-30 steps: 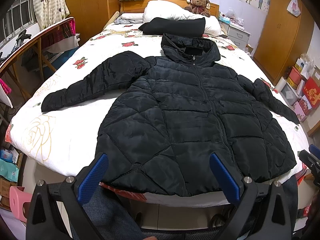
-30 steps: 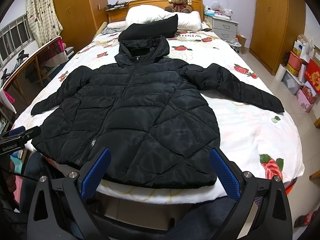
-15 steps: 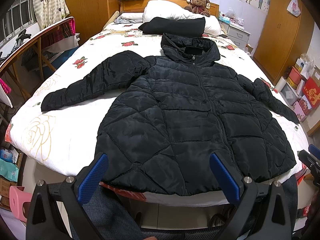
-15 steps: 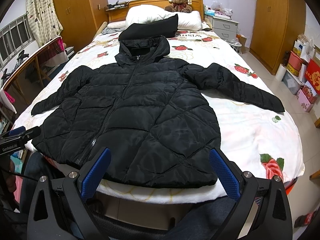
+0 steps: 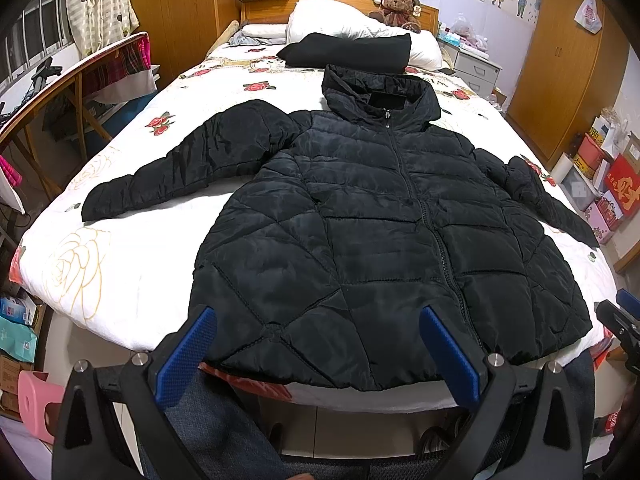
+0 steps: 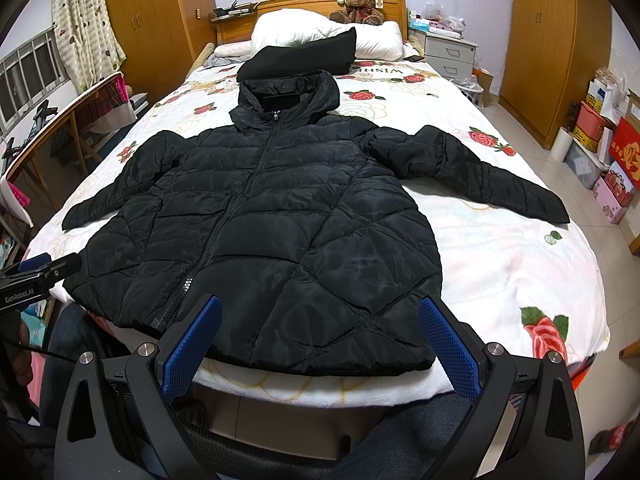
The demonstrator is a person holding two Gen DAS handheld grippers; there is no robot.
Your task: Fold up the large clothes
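Left wrist view: the jacket [image 5: 384, 232] lies flat and face up on the bed [image 5: 120, 280], zipped, hood [image 5: 376, 92] toward the headboard, hem at the foot edge nearest the camera. One sleeve [image 5: 188, 164] extends out from the jacket's body on the left of this view; the other sleeve [image 5: 548, 200] runs off toward the right edge of the bed. The left hand-held gripper [image 5: 316, 356] hangs just short of the hem with jaws spread wide, grasping nothing. Right wrist view: the same jacket [image 6: 272, 224] fills the centre of the bed [image 6: 520, 264], the far sleeve [image 6: 472, 168] angled away from the body on the right of this view, apart from the torso. The right hand-held gripper [image 6: 320, 348] is likewise released, jaws wide, clear of the hem and touching no fabric. Handling assessment: the quilted shell appears puffy, soft and light, with a sheen that suggests a slippery surface; padding will likely spring back after folding. Recommended hold points are the cuff of each sleeve and the hem corners, pinching through both layers at a stitched seam, where the fill is thinner and slip less probable.
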